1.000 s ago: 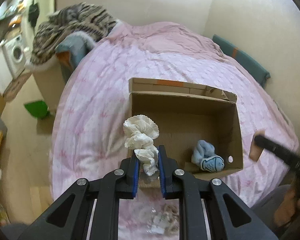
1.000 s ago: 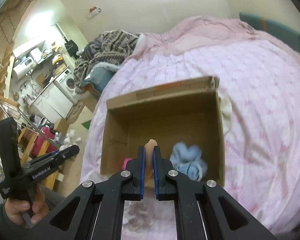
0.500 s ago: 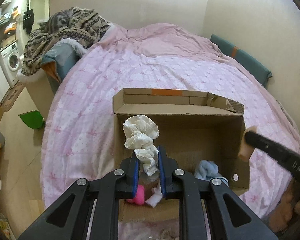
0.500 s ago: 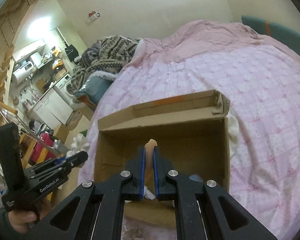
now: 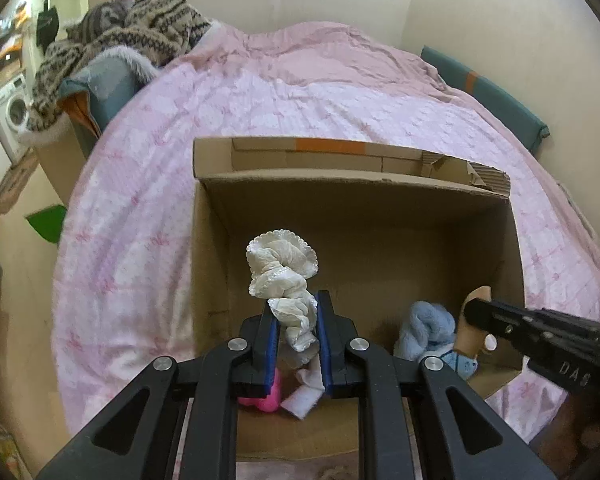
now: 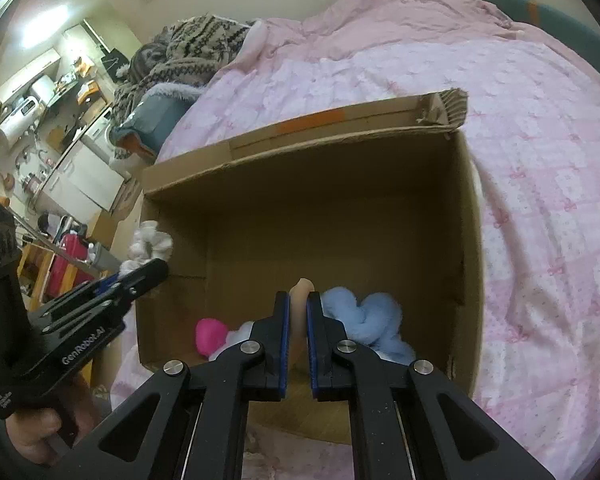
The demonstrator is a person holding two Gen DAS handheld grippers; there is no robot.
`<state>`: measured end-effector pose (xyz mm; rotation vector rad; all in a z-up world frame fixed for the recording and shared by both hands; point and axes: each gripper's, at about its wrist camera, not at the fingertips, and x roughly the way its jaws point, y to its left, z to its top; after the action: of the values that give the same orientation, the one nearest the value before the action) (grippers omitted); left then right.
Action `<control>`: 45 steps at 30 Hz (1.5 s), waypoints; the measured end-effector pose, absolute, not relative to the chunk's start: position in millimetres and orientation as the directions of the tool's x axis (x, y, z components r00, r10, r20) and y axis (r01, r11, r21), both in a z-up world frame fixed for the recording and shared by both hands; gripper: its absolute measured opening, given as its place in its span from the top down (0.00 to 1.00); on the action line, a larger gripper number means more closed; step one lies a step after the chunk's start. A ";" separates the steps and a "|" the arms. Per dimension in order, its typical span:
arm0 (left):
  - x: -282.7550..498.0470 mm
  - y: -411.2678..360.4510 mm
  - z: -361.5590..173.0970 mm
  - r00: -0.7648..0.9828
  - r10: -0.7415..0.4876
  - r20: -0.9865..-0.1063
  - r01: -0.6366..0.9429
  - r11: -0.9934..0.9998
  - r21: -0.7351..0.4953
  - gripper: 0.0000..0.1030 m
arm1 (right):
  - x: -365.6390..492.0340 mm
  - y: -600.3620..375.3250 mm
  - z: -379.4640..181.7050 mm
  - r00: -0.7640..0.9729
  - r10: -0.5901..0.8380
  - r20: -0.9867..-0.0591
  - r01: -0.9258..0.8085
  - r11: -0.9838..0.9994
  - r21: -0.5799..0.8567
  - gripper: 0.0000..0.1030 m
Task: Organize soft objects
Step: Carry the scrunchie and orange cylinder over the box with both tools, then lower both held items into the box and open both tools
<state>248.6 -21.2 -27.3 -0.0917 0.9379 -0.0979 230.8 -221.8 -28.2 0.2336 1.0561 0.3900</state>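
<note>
Left fingers (image 5: 269,322) clamped on white lacy cloth (image 5: 282,268) above cardboard box (image 5: 356,190)

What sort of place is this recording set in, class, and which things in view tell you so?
Most likely a small home, a bedroom that opens onto a kitchen or laundry corner: a bed under a pink quilt, a washing machine off to the side, and a patterned knit blanket heaped by the bed.

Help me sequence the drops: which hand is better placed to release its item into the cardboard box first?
Probably right. The right gripper holds its beige item low inside the cardboard box, beside the blue sock bundle. The left gripper holds its white lacy cloth nearer the box's wall.
</note>
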 end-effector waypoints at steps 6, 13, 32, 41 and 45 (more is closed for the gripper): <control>243.2 -28.0 -28.8 0.604 -0.094 -0.791 0.054 0.996 -0.076 0.85 | 228.6 -211.1 -34.1 0.413 0.405 -0.816 -0.224 0.914 0.340 0.91; 238.6 -34.9 -30.9 0.607 -0.086 -0.790 0.073 0.996 -0.053 0.85 | 227.0 -206.1 -37.3 0.399 0.399 -0.826 -0.237 0.915 0.327 0.91; 239.1 -29.6 -26.4 0.612 -0.104 -0.784 0.052 0.994 -0.091 0.77 | 230.1 -211.9 -33.9 0.399 0.452 -0.798 -0.223 0.892 0.393 0.82; 236.8 -31.8 -20.8 0.627 -0.086 -0.774 0.052 0.996 -0.069 0.62 | 229.5 -214.3 -30.2 0.420 0.456 -0.784 -0.214 0.890 0.403 0.74; 235.0 -29.9 -16.8 0.638 -0.075 -0.766 0.038 0.997 -0.066 0.41 | 230.3 -216.8 -28.6 0.435 0.462 -0.773 -0.204 0.886 0.415 0.35</control>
<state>235.0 -29.9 -16.8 -0.0454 0.8761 -0.0643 230.3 -216.8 -28.6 0.2773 1.0432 0.4213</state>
